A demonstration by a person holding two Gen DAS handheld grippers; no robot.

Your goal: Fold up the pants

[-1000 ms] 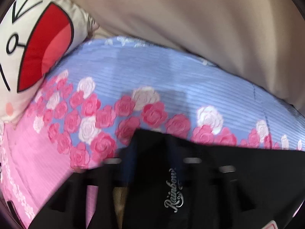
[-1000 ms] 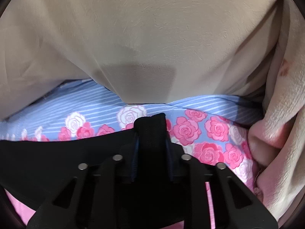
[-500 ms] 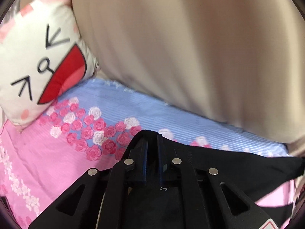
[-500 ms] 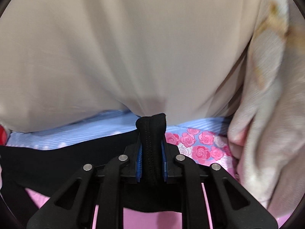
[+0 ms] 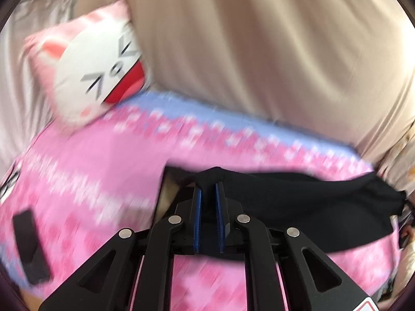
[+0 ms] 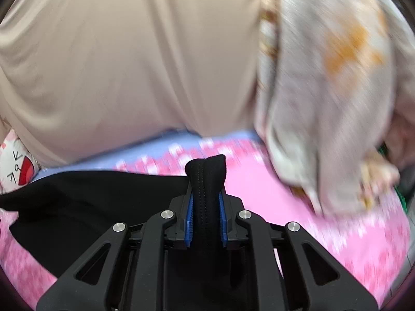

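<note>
The black pants (image 5: 311, 207) hang stretched between both grippers, just above a pink rose-print bedsheet (image 5: 103, 168). My left gripper (image 5: 207, 189) is shut on one end of the black fabric, which is pinched between its blue pads (image 5: 197, 207). From there the cloth runs off to the right. In the right wrist view my right gripper (image 6: 206, 197) is shut on a thick stitched fold of the pants (image 6: 206, 176), which sticks up past the fingertips. The rest of the garment (image 6: 90, 202) spreads away to the left. Both views are motion-blurred.
A white cat-face pillow (image 5: 98, 70) lies at the bed's far left. Beige cloth (image 5: 259, 51) fills the back. A flat black object (image 5: 29, 246) sits on the sheet at the near left. A pale floral blanket (image 6: 324, 103) is bunched at the right.
Both grippers have drawn back and upward from the beige cloth, carrying the pants with them. More of the bed shows. The left jaws have closed on the black fabric.
</note>
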